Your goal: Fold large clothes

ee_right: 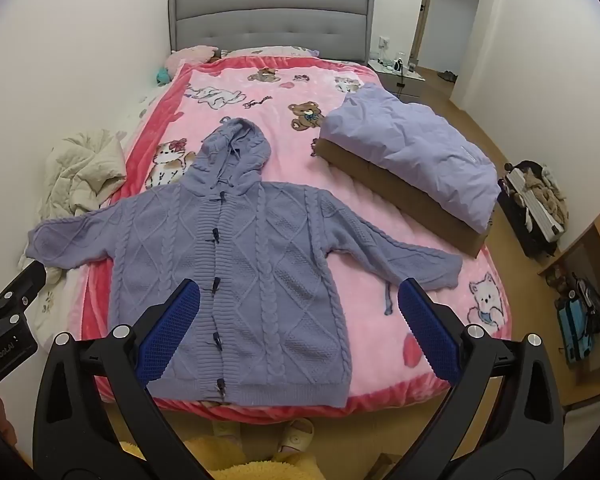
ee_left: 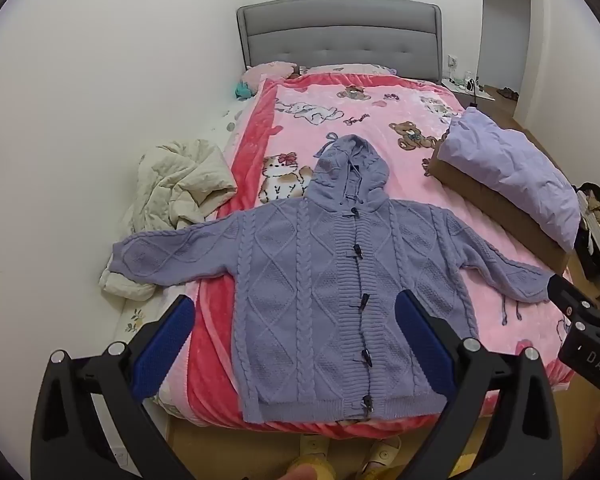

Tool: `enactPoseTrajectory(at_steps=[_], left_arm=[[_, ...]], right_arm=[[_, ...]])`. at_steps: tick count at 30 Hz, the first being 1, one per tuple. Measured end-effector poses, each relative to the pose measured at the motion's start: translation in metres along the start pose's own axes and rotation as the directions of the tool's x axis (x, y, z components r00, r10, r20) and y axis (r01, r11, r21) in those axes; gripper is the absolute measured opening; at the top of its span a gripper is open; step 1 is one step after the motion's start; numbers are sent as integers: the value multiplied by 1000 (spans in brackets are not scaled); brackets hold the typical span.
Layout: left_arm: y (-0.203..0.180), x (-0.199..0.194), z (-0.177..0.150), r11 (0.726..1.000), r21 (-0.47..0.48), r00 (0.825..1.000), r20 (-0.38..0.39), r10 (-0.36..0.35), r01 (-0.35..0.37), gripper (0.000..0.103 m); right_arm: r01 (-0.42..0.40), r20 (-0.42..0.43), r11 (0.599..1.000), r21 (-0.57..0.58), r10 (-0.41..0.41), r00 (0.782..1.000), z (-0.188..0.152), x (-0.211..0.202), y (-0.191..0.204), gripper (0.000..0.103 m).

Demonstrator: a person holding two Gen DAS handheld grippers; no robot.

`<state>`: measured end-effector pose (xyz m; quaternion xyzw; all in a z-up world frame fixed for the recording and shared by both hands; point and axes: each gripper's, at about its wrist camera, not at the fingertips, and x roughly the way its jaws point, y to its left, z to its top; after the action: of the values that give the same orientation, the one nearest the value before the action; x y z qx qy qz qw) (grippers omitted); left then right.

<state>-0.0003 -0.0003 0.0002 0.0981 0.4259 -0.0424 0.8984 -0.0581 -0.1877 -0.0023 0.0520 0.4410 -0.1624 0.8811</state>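
A purple cable-knit hooded cardigan [ee_left: 312,280] lies flat and face up on the pink cartoon blanket [ee_left: 380,120], sleeves spread, hood pointing to the headboard, toggles fastened. It also shows in the right wrist view [ee_right: 252,272]. My left gripper [ee_left: 296,320] is open and empty, held above the cardigan's lower half near the foot of the bed. My right gripper [ee_right: 300,308] is open and empty above the cardigan's lower right side. Each gripper's body shows at the edge of the other's view.
A folded lilac padded jacket [ee_right: 412,152] lies on a brown folded garment [ee_right: 400,200] at the bed's right. A crumpled cream quilted garment [ee_left: 180,184] lies at the left edge. Grey headboard [ee_right: 272,16], nightstand [ee_right: 396,72], bags on the floor [ee_right: 536,200] at the right.
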Motion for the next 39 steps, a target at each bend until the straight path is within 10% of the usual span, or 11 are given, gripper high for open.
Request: enactPoseTrajectory(at_steps=[39], left_arm=[[3,-3,8,1000,-4,1000,-1,-9,9,98]], right_arm=[[-7,-2,1000,4,7,1000,-1,-4,2,95]])
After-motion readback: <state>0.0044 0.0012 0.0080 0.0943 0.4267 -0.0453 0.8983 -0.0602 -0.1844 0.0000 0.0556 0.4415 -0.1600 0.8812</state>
